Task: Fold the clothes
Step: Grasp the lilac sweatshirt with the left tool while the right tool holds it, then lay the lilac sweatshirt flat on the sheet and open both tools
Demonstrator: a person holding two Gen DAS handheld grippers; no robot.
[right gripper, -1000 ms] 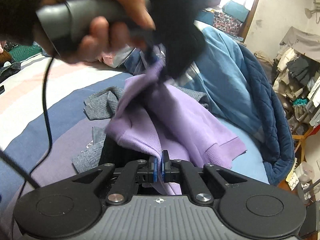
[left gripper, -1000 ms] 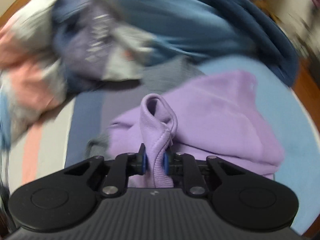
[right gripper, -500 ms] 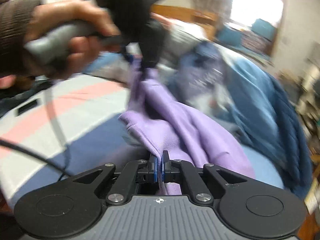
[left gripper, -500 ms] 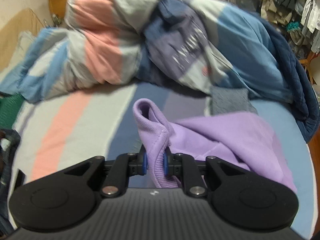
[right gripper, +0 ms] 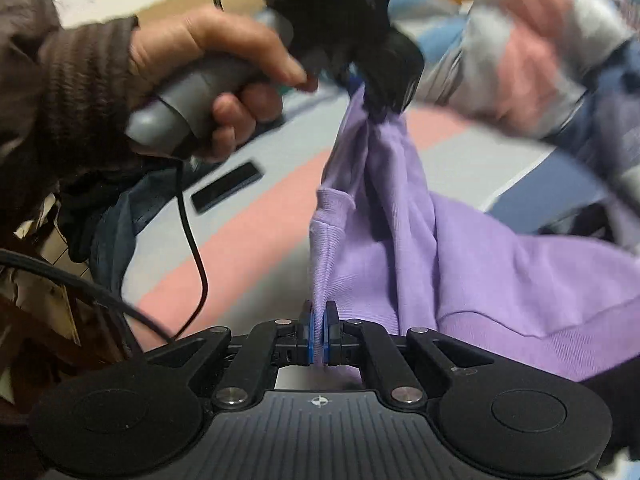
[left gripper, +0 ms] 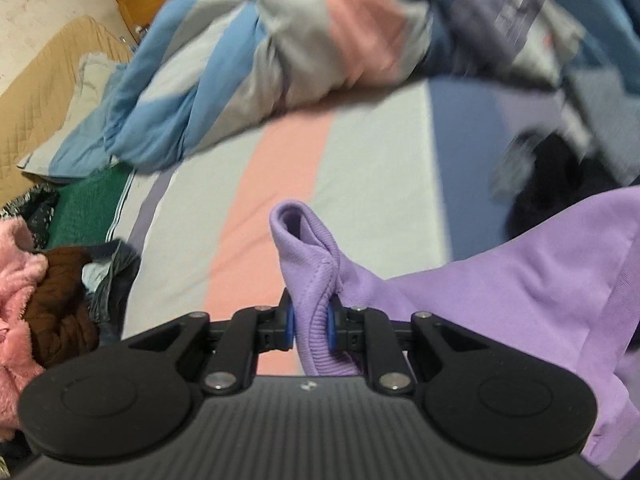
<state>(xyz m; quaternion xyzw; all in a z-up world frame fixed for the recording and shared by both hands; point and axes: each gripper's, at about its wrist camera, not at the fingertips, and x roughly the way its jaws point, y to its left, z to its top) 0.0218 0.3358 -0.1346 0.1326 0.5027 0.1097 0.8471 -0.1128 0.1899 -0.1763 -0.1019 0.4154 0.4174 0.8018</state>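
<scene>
Left wrist view: the left gripper is clamped on a ribbed edge of a lilac sweatshirt, a loop of the fabric standing up between its blue pads. The rest of the garment trails off to the right, lifted above a bed covered in a sheet of pink, grey and navy stripes. A rumpled duvet in blue, grey and pink is heaped along the far edge of the bed. At the bed's left edge lie a green cloth, a brown knit and a fluffy pink garment. A dark garment sits near the right edge, blurred.

Right wrist view: the right gripper is pressed together on a thin fold of the same sweatshirt's hem. The cloth rises from there to the left gripper, seen from outside at the top of the frame, pinching a bunched corner of the sweatshirt. A person's hand in a brown knitted sleeve grips that tool's grey handle, and a black cable hangs from it. The sweatshirt is stretched between the two grippers and spills to the right, over the striped bed. A flat black phone-like object lies on the sheet toward the left, below the hand. The duvet shows blurred at upper right.
</scene>
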